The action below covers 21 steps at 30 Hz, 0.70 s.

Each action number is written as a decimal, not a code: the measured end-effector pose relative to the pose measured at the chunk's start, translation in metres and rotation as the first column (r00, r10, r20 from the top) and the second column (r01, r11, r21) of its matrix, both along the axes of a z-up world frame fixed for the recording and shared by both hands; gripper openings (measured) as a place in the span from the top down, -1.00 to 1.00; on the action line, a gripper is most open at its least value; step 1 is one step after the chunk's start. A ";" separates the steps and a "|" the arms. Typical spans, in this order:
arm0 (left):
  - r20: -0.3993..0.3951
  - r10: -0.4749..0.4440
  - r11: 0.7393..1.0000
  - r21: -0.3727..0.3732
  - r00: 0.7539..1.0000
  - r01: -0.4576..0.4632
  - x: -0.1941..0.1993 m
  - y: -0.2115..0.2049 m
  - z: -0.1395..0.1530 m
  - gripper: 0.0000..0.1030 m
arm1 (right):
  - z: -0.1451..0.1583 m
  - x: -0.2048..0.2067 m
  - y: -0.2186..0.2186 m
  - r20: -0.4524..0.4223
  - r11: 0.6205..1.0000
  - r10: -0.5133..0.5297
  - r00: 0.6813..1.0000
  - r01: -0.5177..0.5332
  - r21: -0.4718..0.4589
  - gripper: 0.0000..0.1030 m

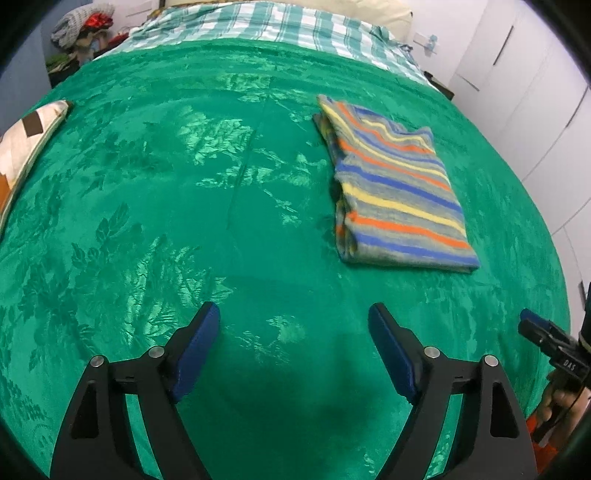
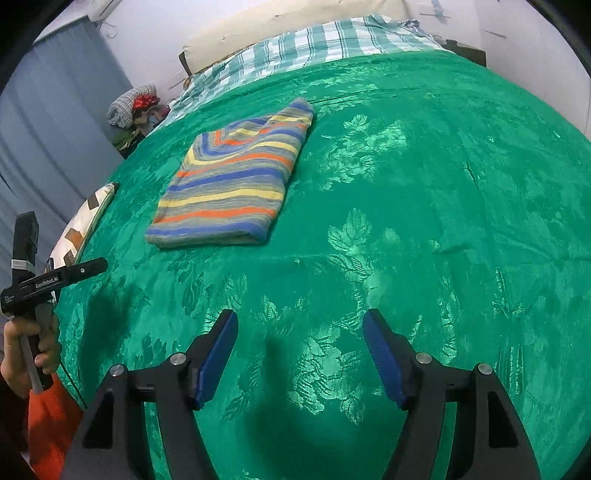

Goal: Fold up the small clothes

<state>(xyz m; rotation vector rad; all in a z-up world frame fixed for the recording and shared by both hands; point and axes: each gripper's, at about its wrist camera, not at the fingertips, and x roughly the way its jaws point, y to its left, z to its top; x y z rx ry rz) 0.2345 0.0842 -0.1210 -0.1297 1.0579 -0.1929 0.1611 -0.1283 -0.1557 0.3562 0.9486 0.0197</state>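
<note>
A small striped garment (image 1: 395,188), grey with blue, yellow and orange stripes, lies folded into a neat rectangle on the green bedspread (image 1: 207,206). It shows in the right wrist view (image 2: 236,184) too, left of centre. My left gripper (image 1: 293,317) is open and empty, held above the bedspread, well short of the garment and to its left. My right gripper (image 2: 299,328) is open and empty, nearer than the garment and to its right. Each gripper shows at the edge of the other's view: the right one (image 1: 532,325), the left one (image 2: 99,264).
A patterned cushion (image 1: 26,144) lies at the bed's left edge. A checked sheet (image 1: 273,22) and pillow lie at the head of the bed. A pile of clothes (image 1: 81,29) sits far left. White cupboards (image 1: 524,74) stand on the right.
</note>
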 end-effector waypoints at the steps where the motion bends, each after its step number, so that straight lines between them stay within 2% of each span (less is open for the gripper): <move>1: -0.001 -0.003 1.000 0.002 1.000 0.003 0.001 -0.002 0.000 -0.63 | 0.000 0.000 0.000 0.002 1.000 0.001 1.000 -0.001 0.000 -0.36; 12: -0.016 -0.027 1.000 0.006 1.000 0.027 0.010 -0.009 -0.004 -0.63 | -0.003 0.002 -0.003 0.002 0.999 -0.004 1.000 0.004 0.033 -0.36; 18: -0.024 -0.018 1.000 0.014 1.000 0.019 0.024 0.002 -0.004 -0.63 | -0.004 0.010 -0.001 -0.009 0.998 0.026 1.000 -0.025 0.052 -0.37; 21: -0.014 0.015 0.999 -0.038 1.000 -0.015 0.047 0.015 0.006 -0.63 | 0.004 0.028 -0.008 0.015 0.997 0.039 0.999 -0.040 0.073 -0.37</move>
